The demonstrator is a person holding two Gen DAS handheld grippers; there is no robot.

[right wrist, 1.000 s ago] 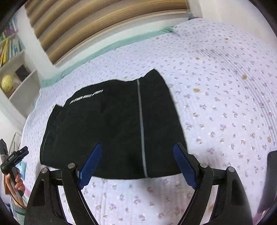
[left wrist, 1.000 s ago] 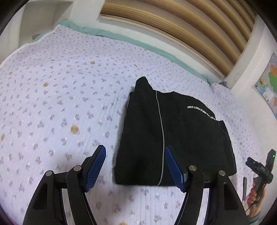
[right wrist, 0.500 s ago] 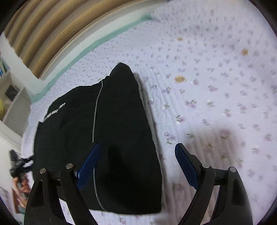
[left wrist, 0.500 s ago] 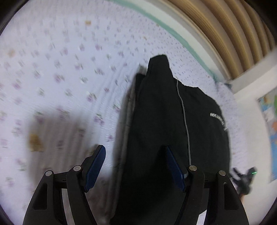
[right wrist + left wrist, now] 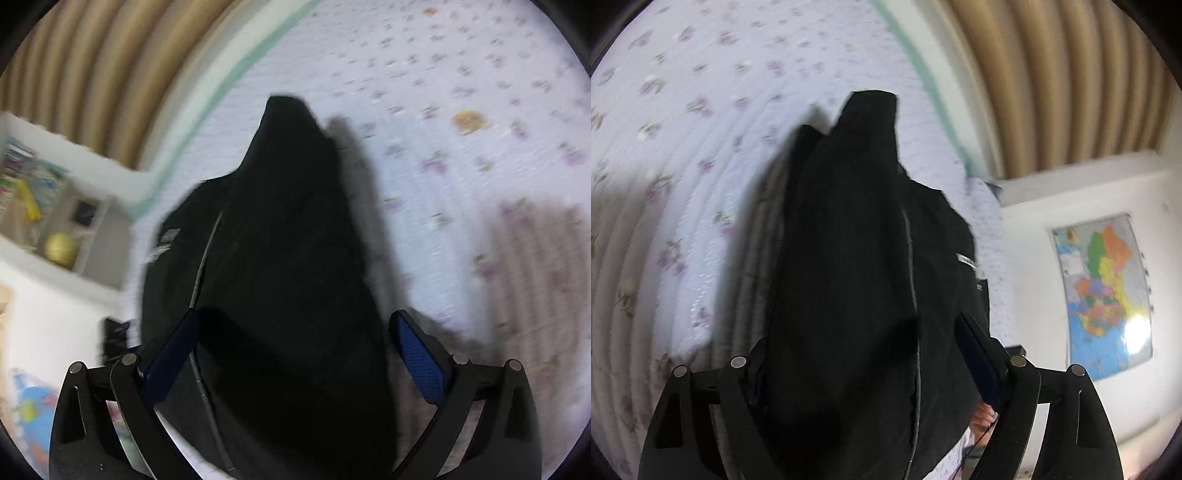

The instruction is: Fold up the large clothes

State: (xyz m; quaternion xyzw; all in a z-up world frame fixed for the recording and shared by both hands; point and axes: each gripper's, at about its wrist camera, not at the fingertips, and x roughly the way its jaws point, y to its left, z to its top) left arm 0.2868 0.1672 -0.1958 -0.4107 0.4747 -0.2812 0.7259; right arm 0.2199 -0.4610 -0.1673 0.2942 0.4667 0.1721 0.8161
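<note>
Both grippers had come down low and close to the folded black garment since a second before, when they hung back from it with the whole folded shape in sight; the garment now filled the middle of each view, and both pictures were blurred.

Starting at the left, the left gripper had its jaws spread wide, with the near edge of the garment lying between them. Its left finger was mostly hidden behind the cloth, while the right finger showed its blue pad just beside the garment's right edge. Whether the fingers touched the cloth could not be told. The garment lay on the bed, on a pale quilt with small purple flowers, and a thin light stripe ran along its length. Beyond it to the right, a coloured map hung on the white wall.

At the right, the right gripper also had its jaws wide apart, straddling the near end of the garment. Its left pad lay over the cloth near the stripe, and its right pad stood just beside the garment's right edge, above the quilt. A shelf with a yellow ball stood at far left in that view.
</note>
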